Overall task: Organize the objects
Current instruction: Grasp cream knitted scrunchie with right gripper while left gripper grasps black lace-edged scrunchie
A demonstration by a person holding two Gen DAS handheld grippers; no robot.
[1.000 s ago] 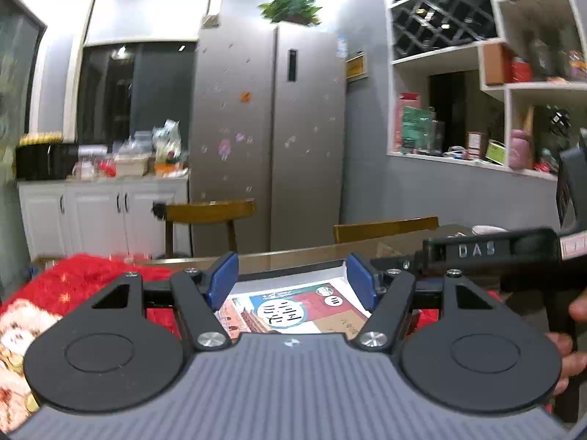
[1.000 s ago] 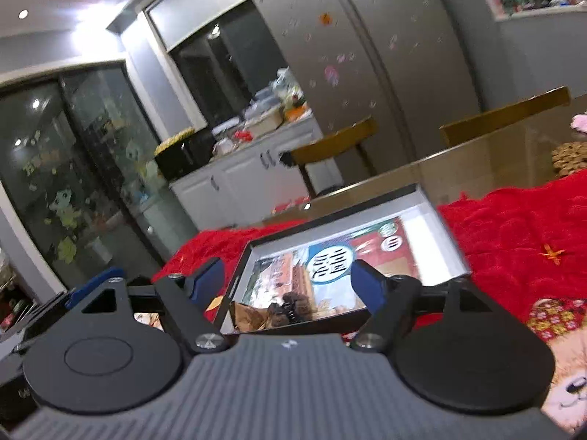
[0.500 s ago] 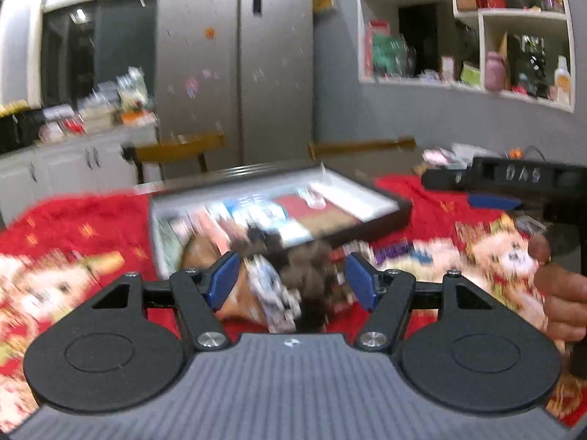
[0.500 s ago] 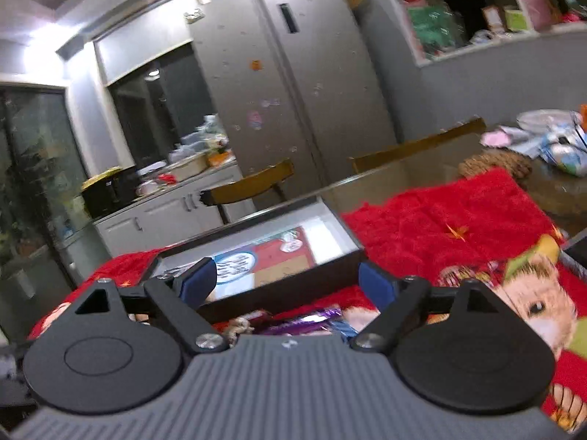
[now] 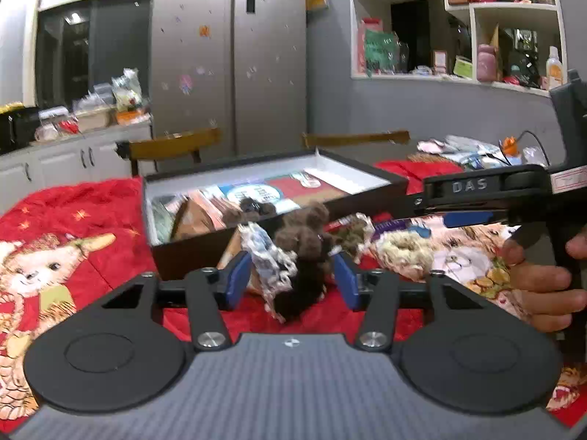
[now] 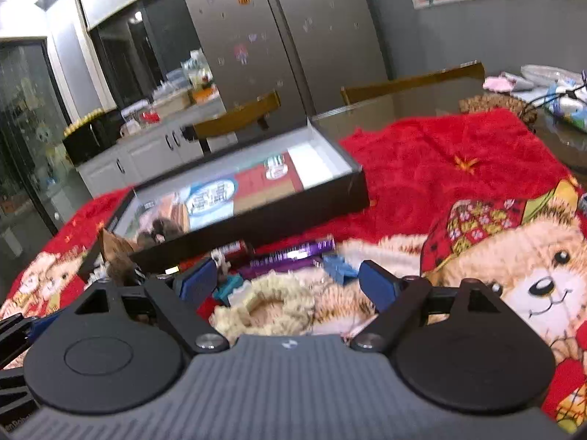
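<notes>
A kitchen-dining room with a steel fridge (image 5: 234,58), white cabinets and wall shelves lies behind a counter spread with a red fleece blanket (image 6: 433,168) printed with bears. On the blanket sits a shallow black box (image 6: 256,216) with white inner walls; inside it lie a printed card and, at its near left corner, some brown fluffy pieces and a brown paper scrap.

Just in front of the box is a small heap: a brown fuzzy toy (image 5: 304,253) touching a crinkled silvery wrapper (image 5: 268,256), both between the left gripper (image 5: 291,278) fingers, whose jaws are closing around them (whether the pads press yet is unclear).

The right gripper (image 6: 290,282) is spread wide, holding nothing, over a cream woolly ring (image 6: 268,304) that lies in front of the box. Only the right view shows clearly a purple foil bar (image 6: 293,255), a dark can-like tube and blue plastic bits between ring and box. Only the left view shows the person's hand (image 5: 543,286) on the right gripper's handle, to the right of the box.
</notes>
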